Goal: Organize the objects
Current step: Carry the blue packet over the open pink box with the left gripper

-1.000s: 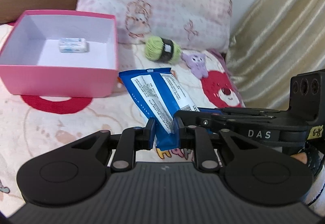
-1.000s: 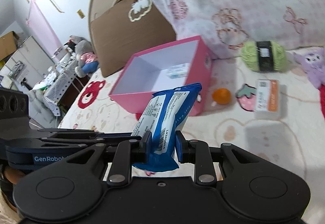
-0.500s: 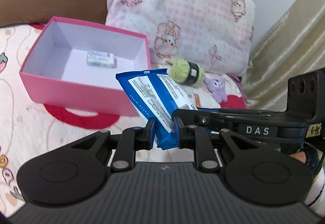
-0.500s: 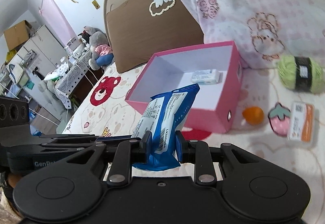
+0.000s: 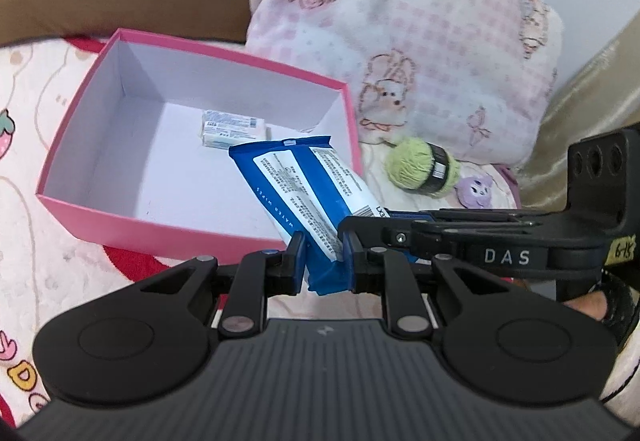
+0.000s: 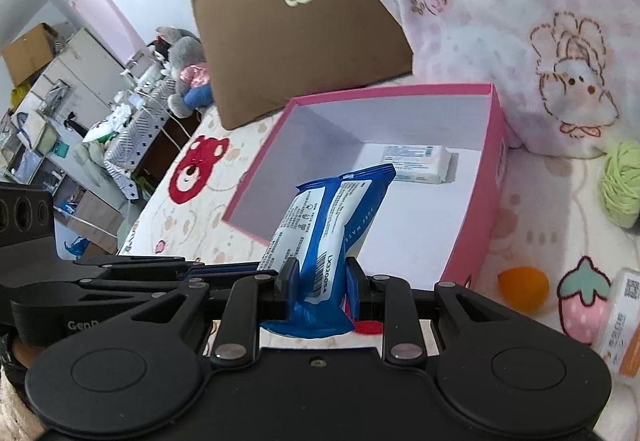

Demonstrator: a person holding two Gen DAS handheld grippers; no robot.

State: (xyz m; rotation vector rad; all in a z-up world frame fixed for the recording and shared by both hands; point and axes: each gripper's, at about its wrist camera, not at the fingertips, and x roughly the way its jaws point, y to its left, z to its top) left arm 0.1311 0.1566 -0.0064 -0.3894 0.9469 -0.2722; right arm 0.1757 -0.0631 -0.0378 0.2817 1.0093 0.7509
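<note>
Carried closer, now over the pink box (image 5: 208, 237) rim — blue wipes pack (image 5: 308, 193) pinched by left gripper (image 5: 323, 261) and right gripper (image 6: 320, 283) — ready for dropping in.

We see the box (image 5: 192, 229) on the bed (image 5: 36, 145), a small packet (image 5: 232, 129) inside at its one-o'clock corner. The pillow (image 5: 420, 41) lies at two o'clock behind it, the yarn ball (image 5: 412, 165) at three.
</note>
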